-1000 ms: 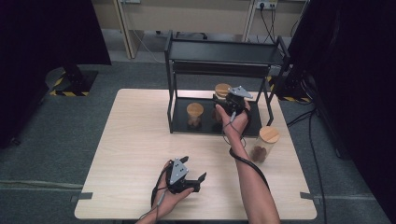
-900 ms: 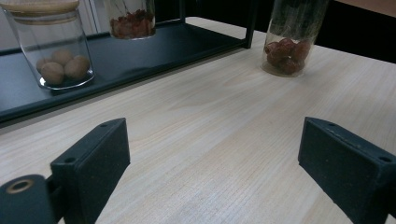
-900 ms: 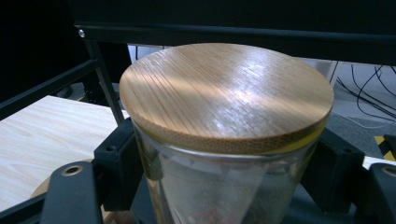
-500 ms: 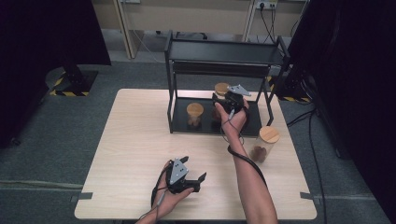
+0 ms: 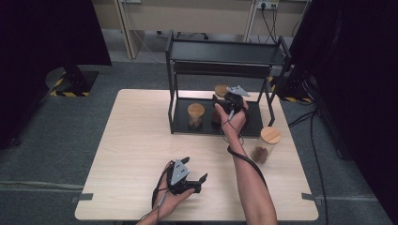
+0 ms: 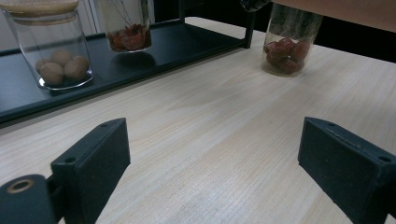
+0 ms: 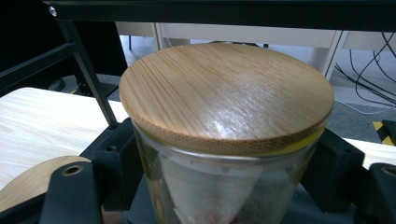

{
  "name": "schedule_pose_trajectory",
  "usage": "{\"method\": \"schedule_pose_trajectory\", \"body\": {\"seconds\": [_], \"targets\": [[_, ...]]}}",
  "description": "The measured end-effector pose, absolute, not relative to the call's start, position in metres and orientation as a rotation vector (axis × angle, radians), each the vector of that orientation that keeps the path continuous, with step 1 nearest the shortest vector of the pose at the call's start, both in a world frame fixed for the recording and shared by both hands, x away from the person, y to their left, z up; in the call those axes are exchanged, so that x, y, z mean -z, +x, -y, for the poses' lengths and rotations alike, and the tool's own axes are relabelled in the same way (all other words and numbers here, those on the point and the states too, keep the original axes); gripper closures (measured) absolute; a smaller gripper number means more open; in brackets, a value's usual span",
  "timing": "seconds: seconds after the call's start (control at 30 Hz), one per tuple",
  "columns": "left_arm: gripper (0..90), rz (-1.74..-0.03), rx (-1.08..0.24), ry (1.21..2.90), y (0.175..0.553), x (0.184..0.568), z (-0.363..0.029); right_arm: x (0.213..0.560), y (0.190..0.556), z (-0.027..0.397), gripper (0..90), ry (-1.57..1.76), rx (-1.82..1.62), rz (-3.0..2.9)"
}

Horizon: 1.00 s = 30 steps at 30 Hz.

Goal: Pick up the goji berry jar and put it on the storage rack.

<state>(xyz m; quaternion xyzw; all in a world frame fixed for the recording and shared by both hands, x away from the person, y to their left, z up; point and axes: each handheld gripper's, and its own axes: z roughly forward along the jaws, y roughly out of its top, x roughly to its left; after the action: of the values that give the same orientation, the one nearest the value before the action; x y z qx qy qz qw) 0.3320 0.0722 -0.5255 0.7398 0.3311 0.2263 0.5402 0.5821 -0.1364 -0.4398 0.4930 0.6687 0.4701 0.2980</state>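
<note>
Evenly lit from overhead, with soft shadows on the pale worktop (image 5: 141,136) and deep darkness along both upper edges of the high view. Mildly blurred throughout; sheen on the wooden lid (image 7: 226,93) between the right jaws, glare faint.

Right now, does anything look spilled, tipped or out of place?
Nothing stands out. The jars stand upright with lids on: one in the right claw on the rack's lower shelf, one beside it, one on the table.

A jar (image 5: 195,115) of pale balls stood on the rack's (image 5: 227,52) lower shelf. Another jar (image 5: 264,145), wood-lidded, stood on the table (image 5: 136,140) just outside the rack.
</note>
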Motion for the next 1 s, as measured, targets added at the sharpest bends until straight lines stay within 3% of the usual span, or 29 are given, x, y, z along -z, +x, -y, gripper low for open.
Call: {"method": "schedule_pose_trajectory", "body": {"seconds": [1.0], "targets": [[8.6, -0.785, -0.539, 1.758, 0.3319, 0.5254, -0.0724, 0.446, 0.5861, 0.1328, 25.2, 1.292, -1.225, -1.793]]}}
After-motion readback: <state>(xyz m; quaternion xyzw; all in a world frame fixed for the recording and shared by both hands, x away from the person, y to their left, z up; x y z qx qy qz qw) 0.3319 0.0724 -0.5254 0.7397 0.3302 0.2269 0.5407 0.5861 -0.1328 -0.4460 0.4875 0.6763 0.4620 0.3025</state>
